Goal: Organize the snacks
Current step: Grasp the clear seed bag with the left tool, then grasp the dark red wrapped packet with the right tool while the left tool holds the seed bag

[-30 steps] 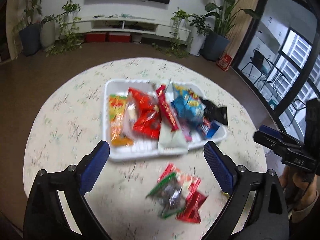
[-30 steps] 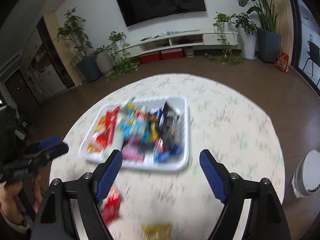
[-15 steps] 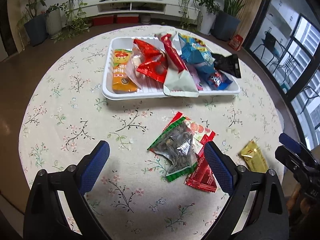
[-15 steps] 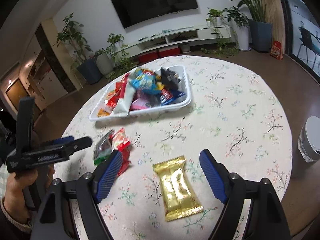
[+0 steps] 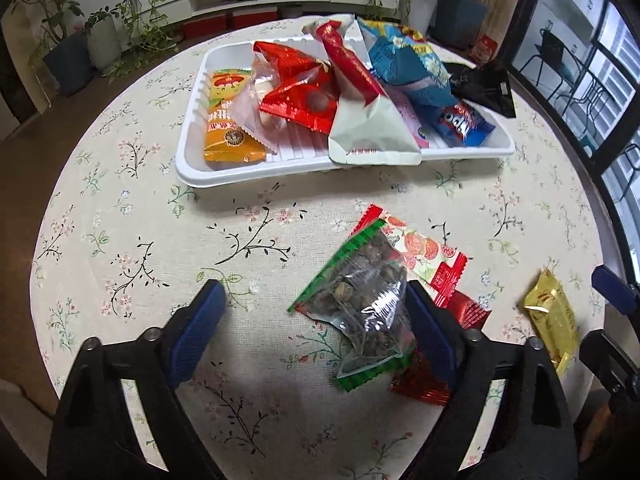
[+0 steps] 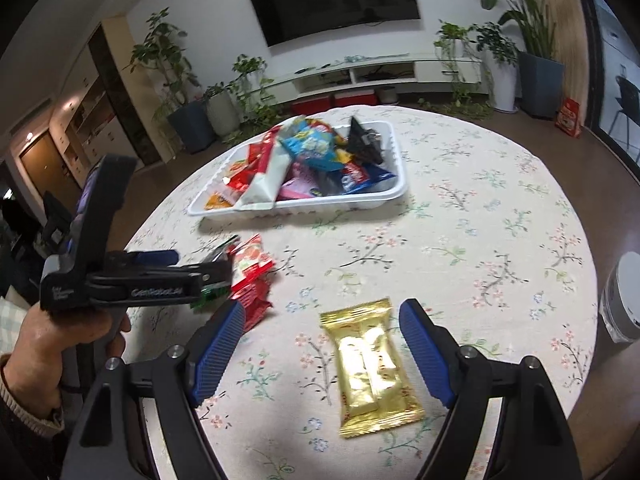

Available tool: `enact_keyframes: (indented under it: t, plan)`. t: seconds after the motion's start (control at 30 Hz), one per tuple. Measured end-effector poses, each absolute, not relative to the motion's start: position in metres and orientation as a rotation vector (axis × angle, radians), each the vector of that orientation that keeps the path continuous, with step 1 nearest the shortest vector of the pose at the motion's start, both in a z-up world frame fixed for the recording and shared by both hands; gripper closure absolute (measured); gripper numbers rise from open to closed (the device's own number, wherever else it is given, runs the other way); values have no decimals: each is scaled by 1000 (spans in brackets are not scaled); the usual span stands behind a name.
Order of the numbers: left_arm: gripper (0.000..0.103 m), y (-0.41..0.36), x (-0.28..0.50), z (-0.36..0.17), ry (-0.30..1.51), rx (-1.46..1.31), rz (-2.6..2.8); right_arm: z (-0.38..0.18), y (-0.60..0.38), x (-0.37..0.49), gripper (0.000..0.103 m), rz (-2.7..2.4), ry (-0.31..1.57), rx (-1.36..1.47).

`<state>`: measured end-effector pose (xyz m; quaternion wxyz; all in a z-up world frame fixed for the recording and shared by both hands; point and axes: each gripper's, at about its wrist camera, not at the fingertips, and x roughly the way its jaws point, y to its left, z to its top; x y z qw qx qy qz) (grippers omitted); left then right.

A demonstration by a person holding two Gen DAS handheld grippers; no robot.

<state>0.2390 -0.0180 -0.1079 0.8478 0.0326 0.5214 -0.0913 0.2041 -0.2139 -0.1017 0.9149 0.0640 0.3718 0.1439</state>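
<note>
**Presently: three loose packets on the cloth, both grippers poised and holding nothing**

We take the scene from left to right. The left gripper [image 5: 312,324] hangs low over the flowered tablecloth [image 5: 132,216], its jaws wide though they have just been closing a little. The clear nut bag with green edges [image 5: 366,300] lies mostly between them, its right side against the inner face of the right-hand finger; whether that finger presses it we cannot tell, and the left pad stands well clear. We judge this bag light, crinkly and slippery, its lumpy contents free to shift. A hold across the filled middle should serve better than one on the thin sealed ends, which would likely slide out.

Under it lie a strawberry-printed packet [image 5: 420,248] and a red foil packet [image 5: 464,312], overlapping. A careless closure could catch all three.

Further right, the gold foil bar [image 6: 370,360] lies flat between the open jaws of the right gripper [image 6: 320,348], touching neither pad. We judge it fairly stiff and smooth; a grip across its narrow width, mid-length, looks soundest.

Beyond both, the white tray [image 5: 192,136] already stands heaped with snacks, so room for more is tight.
</note>
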Motion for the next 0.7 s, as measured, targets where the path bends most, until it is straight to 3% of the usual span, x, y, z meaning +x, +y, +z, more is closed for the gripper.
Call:
enact_keyframes:
  t: [0.03,0.07,0.23,0.4,0.53,0.7]
  plan:
    - [25,-18,241,-110,1111,71,-192,-102,-212,204,21,300,769,125]
    - [36,-17,242,-113,1121,69,-196,-103,-210,204,21,303,772,118]
    - [47,-9,242,-114,1101,61,-206,-104,-199,203,21,311,785,80]
    - [66,5,243,-112,1086,41,-211,-101,-180,204,21,334,801,37]
    - [76,16,235,-109,1064,33,-207,-99,-155,210,21,361,826,7]
    - [77,36,220,-106,1032,5,-215,-110,-134,224,22,353,914,18]
